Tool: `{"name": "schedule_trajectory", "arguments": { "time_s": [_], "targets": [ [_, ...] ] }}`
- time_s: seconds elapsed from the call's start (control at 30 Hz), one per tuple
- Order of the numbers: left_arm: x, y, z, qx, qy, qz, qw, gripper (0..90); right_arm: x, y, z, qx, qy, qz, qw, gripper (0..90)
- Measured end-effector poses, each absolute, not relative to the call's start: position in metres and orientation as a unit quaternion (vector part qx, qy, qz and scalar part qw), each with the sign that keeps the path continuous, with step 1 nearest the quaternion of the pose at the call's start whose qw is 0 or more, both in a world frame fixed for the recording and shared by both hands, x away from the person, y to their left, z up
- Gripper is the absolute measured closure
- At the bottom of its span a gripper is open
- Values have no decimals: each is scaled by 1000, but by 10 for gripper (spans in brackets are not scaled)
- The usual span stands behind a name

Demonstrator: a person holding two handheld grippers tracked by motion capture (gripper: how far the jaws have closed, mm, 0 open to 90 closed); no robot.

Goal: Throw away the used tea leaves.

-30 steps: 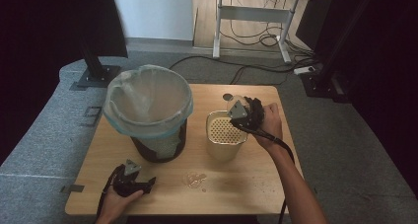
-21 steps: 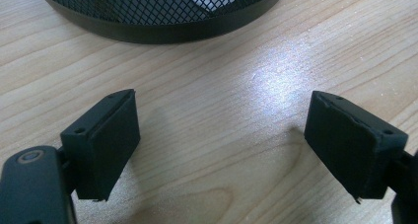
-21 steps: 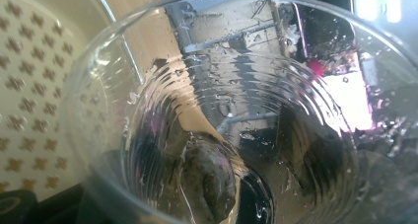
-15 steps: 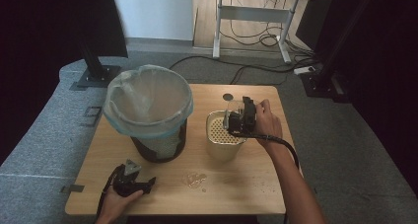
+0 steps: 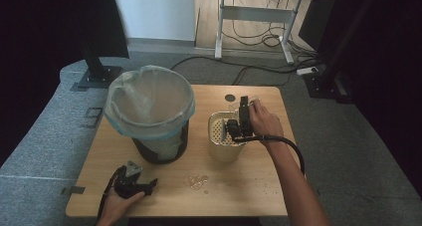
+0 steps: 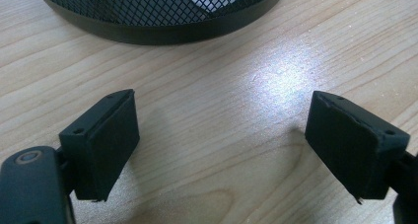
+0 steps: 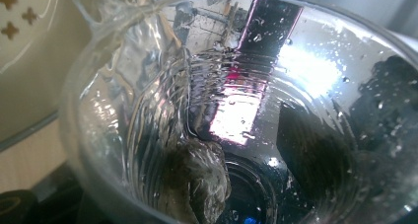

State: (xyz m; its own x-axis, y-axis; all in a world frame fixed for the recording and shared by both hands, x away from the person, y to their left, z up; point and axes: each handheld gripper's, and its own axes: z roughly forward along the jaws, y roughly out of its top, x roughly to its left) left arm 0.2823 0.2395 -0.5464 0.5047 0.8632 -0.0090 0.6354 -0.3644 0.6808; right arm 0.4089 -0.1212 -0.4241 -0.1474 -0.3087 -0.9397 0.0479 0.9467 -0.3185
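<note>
A clear plastic cup [image 7: 276, 86] is tipped over the cream perforated strainer pot [image 5: 221, 144], with my right gripper [image 5: 239, 122] shut on it. In the right gripper view, liquid runs out over the cup's lip towards the strainer wall [image 7: 24, 46], and a wet brown lump [image 7: 197, 179] clings inside the cup. My left gripper [image 5: 148, 184] rests on the table near the front left edge. Its jaws stand wide open over bare wood [image 6: 222, 145], and nothing is between them.
A black mesh bin [image 5: 159, 144] lined with a pale plastic bag [image 5: 149, 99] stands left of the strainer; its base [image 6: 162, 17] lies just ahead of the left jaws. A small clear piece [image 5: 196, 180] with a few crumbs lies on the wooden table [image 5: 259, 186].
The right gripper has swung the cup left from beside the strainer to above it and tipped it over. The left gripper has stayed put.
</note>
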Motion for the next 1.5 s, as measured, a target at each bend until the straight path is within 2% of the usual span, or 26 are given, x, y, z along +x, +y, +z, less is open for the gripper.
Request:
{"name": "schedule_trajectory", "arguments": {
  "time_s": [0.53,1.03,1.4,1.5],
  "targets": [
    [283,239,-546,807,464,178,318,123,410,-99,-434,-257,656,-285,650,412],
    [283,239,-546,807,464,178,318,121,408,-93,-437,-287,636,-320,641,413],
    [283,239,-546,808,463,177,317,123,411,-87,-427,-256,645,-295,657,428],
    [283,239,-546,808,464,177,317,124,410,-88,-434,-280,639,-314,644,429]
  ]
}}
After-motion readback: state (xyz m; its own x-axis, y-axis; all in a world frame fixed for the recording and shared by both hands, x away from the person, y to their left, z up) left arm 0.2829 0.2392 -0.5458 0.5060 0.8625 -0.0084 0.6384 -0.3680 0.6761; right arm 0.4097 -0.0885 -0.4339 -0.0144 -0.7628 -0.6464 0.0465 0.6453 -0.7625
